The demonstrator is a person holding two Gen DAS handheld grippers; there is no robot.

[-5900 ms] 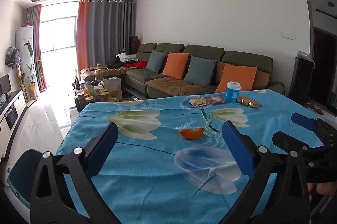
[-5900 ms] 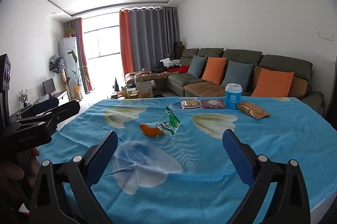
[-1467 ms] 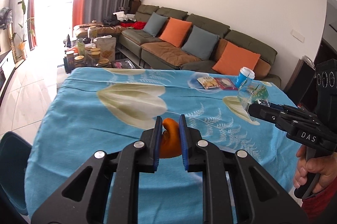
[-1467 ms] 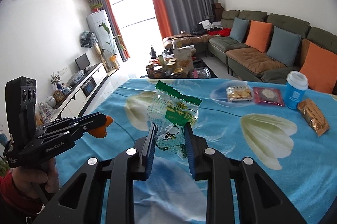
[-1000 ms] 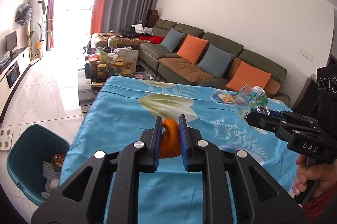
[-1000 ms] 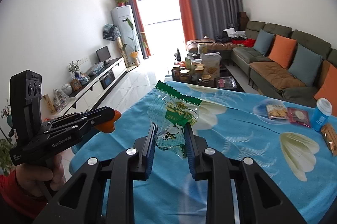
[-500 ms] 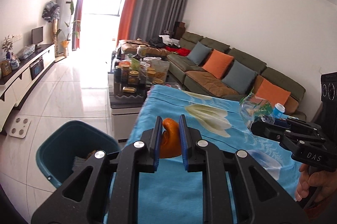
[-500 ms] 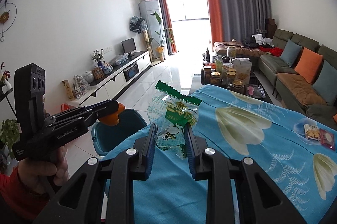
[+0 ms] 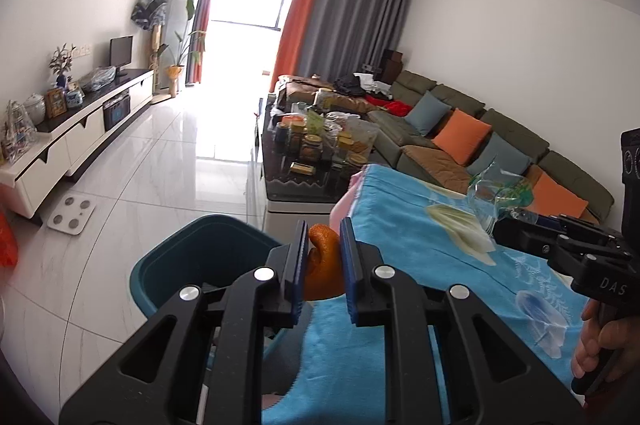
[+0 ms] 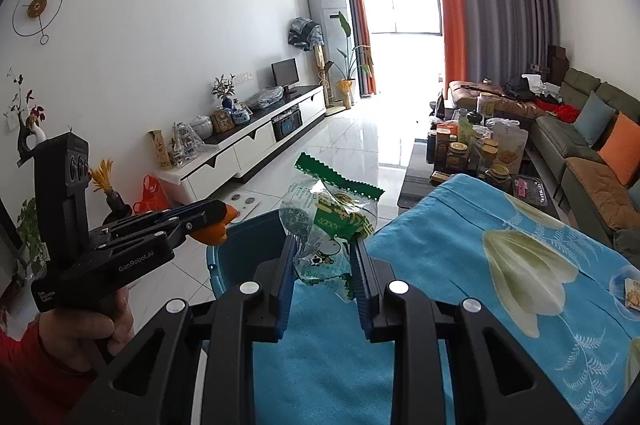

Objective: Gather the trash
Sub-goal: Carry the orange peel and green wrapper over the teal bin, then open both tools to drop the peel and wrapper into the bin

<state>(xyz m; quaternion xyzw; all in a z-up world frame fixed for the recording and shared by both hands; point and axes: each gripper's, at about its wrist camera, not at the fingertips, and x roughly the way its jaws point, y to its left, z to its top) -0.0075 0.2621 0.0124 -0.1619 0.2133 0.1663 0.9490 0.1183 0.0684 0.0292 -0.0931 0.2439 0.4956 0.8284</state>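
My left gripper (image 9: 323, 239) is shut on an orange peel (image 9: 323, 267) and holds it over the table's left edge, at the near rim of a teal trash bin (image 9: 192, 257) on the floor. My right gripper (image 10: 323, 257) is shut on a clear and green snack wrapper (image 10: 332, 225), held above the blue floral tablecloth (image 10: 460, 265) near the same bin (image 10: 248, 233). The left gripper (image 10: 218, 221) with the peel shows in the right wrist view, and the right gripper with the wrapper (image 9: 496, 193) shows in the left wrist view.
A dark coffee table (image 9: 296, 177) loaded with jars stands beyond the table. A green sofa (image 9: 480, 145) with orange and blue cushions lines the right wall. A white TV cabinet (image 10: 248, 145) runs along the left wall. A white scale (image 9: 72, 213) lies on the tiled floor.
Both grippers have swung left with their loads, from over the table toward its left edge. The trash bin now sits directly below and ahead of the left gripper.
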